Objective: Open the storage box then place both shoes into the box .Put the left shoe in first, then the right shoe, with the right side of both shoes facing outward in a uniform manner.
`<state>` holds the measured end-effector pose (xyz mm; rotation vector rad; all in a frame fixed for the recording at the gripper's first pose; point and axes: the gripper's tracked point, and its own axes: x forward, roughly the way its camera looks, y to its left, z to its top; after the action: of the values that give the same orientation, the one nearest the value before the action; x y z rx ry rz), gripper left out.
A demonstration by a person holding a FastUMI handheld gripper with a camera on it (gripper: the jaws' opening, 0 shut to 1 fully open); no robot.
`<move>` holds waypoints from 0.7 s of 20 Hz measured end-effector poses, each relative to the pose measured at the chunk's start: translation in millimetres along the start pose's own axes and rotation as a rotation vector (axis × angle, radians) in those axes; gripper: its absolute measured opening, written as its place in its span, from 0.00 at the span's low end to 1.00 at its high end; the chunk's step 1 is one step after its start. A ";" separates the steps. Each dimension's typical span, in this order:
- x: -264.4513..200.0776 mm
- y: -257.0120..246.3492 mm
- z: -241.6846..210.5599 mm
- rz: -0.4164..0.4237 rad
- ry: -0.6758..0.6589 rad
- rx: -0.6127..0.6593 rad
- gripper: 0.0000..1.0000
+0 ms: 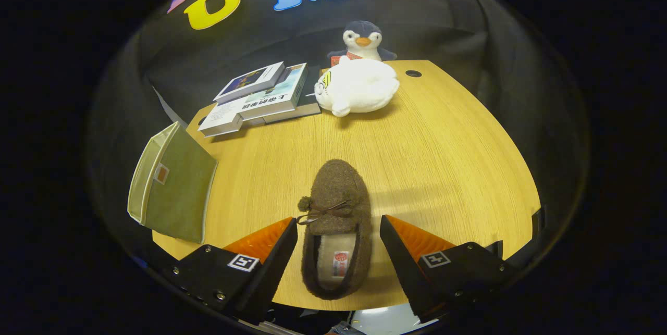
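At the far left, the box [174, 189] sits at the table's [443, 158] left edge, a green fabric storage box with pale trim and a small label on the face toward the camera; it stands well apart from the shoe. Behind it, toward the back of the table, lies a loose stack of books [260, 98], the upper ones skewed across the lower. Nearer the middle, the shoe [338, 220] rests on the wood, a brown fuzzy slipper with a bow and pompom at the front of its opening, toe pointing away, heel toward the camera, pale lining and a small tag showing inside. The gripper [338, 251] stands with its jaws wide apart, one finger on each side of the shoe's rear half; the left tip lies just beside the bow, the right one a little clear of the shoe's side, and neither presses on it. Beyond the shoe, at the table's back, a white plush [357, 87] lies beside the books, with a penguin toy [363, 38] upright just behind it. Right of these, a dark round hole [413, 73] sits in the tabletop.
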<state>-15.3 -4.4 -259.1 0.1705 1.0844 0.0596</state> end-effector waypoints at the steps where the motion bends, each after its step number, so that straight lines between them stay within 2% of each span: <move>1: 1.4 -5.3 -2.7 -0.008 0.008 -0.006 0.97; 10: 29.5 -31.8 -29.8 -0.042 0.103 -0.065 0.95; 13: 40.6 -35.1 -34.5 -0.044 0.127 -0.051 0.87; 14: 42.9 -35.3 -35.5 -0.044 0.137 -0.046 0.78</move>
<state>-27.8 -29.7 -318.6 0.1023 1.2215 0.0572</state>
